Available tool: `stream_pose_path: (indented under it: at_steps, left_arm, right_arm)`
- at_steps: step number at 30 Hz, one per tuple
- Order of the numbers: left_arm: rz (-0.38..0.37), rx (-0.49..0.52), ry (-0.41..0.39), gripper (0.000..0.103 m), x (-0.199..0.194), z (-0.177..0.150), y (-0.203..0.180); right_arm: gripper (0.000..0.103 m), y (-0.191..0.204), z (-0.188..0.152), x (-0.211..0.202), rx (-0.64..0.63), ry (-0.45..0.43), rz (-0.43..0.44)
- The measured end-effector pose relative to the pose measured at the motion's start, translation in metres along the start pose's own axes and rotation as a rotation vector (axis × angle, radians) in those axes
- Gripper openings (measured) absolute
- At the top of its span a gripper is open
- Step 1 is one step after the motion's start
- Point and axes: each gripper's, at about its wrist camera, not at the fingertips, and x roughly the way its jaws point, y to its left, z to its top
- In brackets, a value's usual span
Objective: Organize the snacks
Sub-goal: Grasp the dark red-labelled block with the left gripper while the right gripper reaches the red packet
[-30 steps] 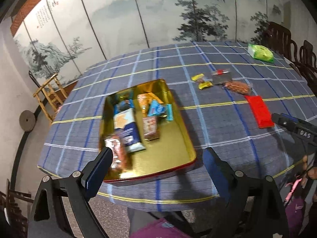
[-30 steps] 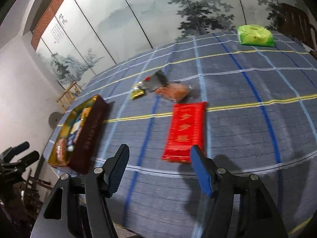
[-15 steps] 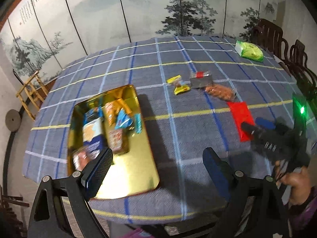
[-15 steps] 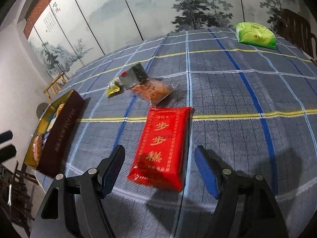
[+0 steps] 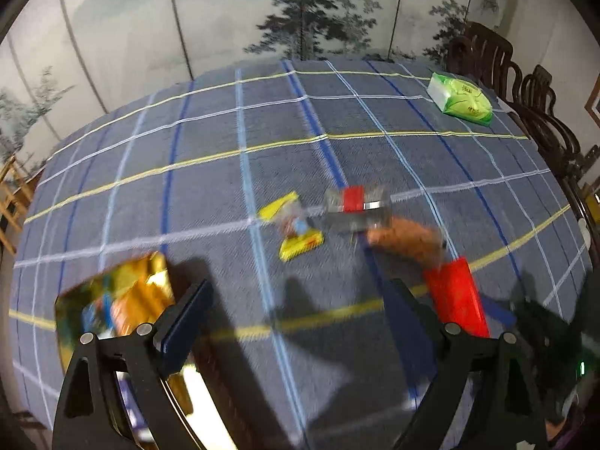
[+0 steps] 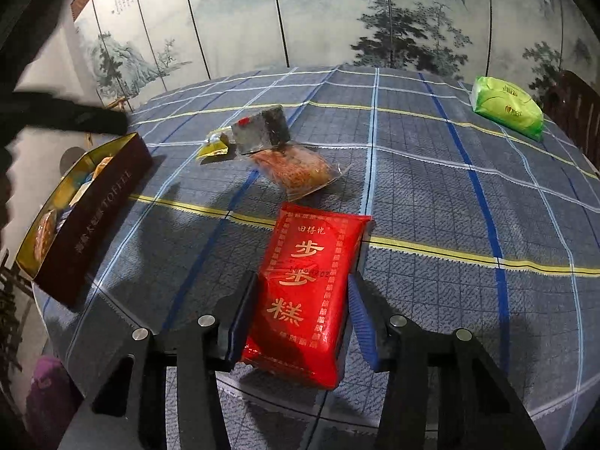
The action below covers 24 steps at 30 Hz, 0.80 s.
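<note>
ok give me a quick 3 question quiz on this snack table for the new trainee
1. True or false: the right gripper has its fingers on either side of the red packet.
2. Which item lies farthest from the gold tin?
A. yellow wrapper
B. green pack
C. orange snack bag
3. Fill in: the left gripper is open and holds ____.

Key: 1 true. 2 B. 3 nothing.
</note>
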Motion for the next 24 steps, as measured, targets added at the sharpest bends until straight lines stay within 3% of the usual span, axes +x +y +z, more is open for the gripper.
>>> stream_pose_path:
  at_steps: [4, 10, 15, 20, 22, 23, 24]
  left_arm:
    - [-0.044, 0.033, -0.007, 0.09, 0.021, 0.025, -0.012]
    - [-0.047, 0.229, -0.025, 0.09, 0.051, 0.042, -0.042]
    - [-0.106, 0.12, 0.034, 0.09, 0.068, 0.052, -0.033]
    - [-0.082, 0.098, 0.071, 0.09, 0.086, 0.054, -0.035]
    - [-0.087, 0.096, 0.079, 0.083, 0.091, 0.055, -0.036]
    - [-0.097, 0.093, 0.085, 0.068, 0.094, 0.055, -0.036]
    - [-0.11, 0.089, 0.1, 0.06, 0.098, 0.055, -0.037]
  right_arm:
    - [0.048, -0.002, -0.001, -0.001, 0.009, -0.009, 0.034]
    - [0.048, -0.014, -0.001, -0.002, 0.071, -0.014, 0.093]
    - [0.048, -0.012, -0.001, -0.001, 0.065, -0.011, 0.115]
    - [0.044, -0.017, -0.001, -0.001, 0.092, -0.01, 0.149]
    - [0.044, -0.02, -0.001, -0.001, 0.106, -0.011, 0.163]
    - [0.044, -0.021, -0.001, -0.001, 0.11, -0.012, 0.167]
    - [0.044, -0.021, -0.001, -0.001, 0.111, -0.014, 0.168]
